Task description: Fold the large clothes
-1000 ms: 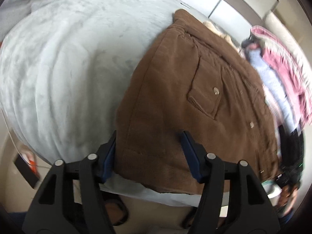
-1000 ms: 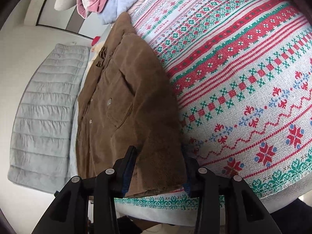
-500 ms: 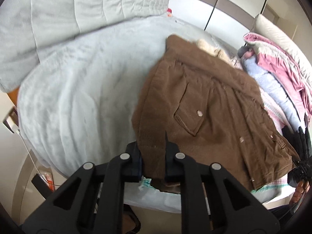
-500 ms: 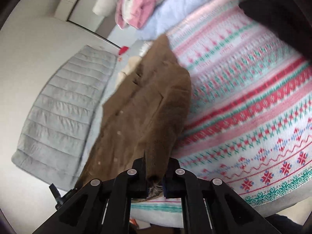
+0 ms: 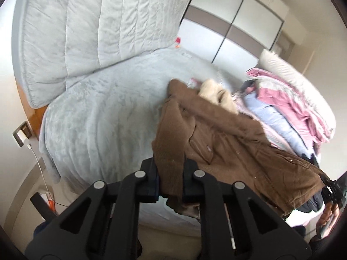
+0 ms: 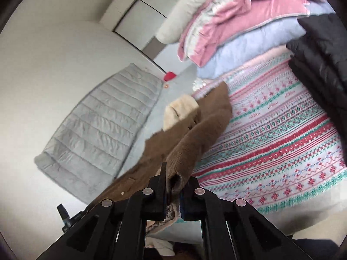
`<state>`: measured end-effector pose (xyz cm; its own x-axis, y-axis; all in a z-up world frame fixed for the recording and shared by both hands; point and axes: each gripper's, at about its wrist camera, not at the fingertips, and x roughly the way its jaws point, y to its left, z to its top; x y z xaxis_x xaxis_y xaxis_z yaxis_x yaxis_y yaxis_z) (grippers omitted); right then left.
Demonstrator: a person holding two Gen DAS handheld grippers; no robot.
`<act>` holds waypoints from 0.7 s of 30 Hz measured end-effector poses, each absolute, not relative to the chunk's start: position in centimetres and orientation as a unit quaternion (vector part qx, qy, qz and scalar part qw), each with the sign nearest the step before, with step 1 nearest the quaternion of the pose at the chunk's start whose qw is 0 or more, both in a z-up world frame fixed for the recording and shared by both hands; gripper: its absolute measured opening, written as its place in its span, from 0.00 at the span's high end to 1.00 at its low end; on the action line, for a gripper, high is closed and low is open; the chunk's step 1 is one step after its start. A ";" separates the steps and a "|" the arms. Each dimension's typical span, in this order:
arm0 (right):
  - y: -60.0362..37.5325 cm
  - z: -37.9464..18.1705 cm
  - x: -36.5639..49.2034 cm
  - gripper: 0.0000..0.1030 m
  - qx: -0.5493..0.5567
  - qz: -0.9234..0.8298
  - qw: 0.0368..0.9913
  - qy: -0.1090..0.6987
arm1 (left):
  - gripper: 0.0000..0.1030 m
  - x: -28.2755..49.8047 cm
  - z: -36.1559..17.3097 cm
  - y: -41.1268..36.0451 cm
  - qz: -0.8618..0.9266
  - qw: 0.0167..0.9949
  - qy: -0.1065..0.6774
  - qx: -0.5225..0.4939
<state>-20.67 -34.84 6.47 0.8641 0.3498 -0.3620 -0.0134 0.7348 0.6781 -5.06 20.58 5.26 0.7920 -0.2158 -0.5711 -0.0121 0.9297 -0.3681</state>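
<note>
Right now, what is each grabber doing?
Left gripper: closed, holding the brown coat's hem.
Right gripper: closed, holding the same coat's hem.

The brown jacket [image 5: 227,143] is a soft, matt, napped cloth like fine corduroy, with a cream fleecy collar lining [image 5: 216,94] at frame centre. Left of it, the pale grey bed cover [image 5: 104,117] looks plush and velvety; the grey quilted headboard pad [image 5: 97,26] at upper left has a faint sheen. The black gripper fingers [image 5: 149,184] are matt plastic with dull metal rivets. In the right wrist view, the patterned blanket [image 6: 282,143] at right looks woven and slightly rough.
</note>
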 end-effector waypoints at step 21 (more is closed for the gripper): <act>-37.0 0.7 -16.9 0.93 0.405 0.069 0.863 0.292 | 0.84 -1.7 1.7 19.8 -0.029 0.913 0.371 -0.165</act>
<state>-16.88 -36.96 0.72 0.8193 0.3570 -0.4487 0.1174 0.6615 0.7407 -1.68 19.77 1.74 0.7230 -0.1749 -0.6683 -0.0699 0.9439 -0.3227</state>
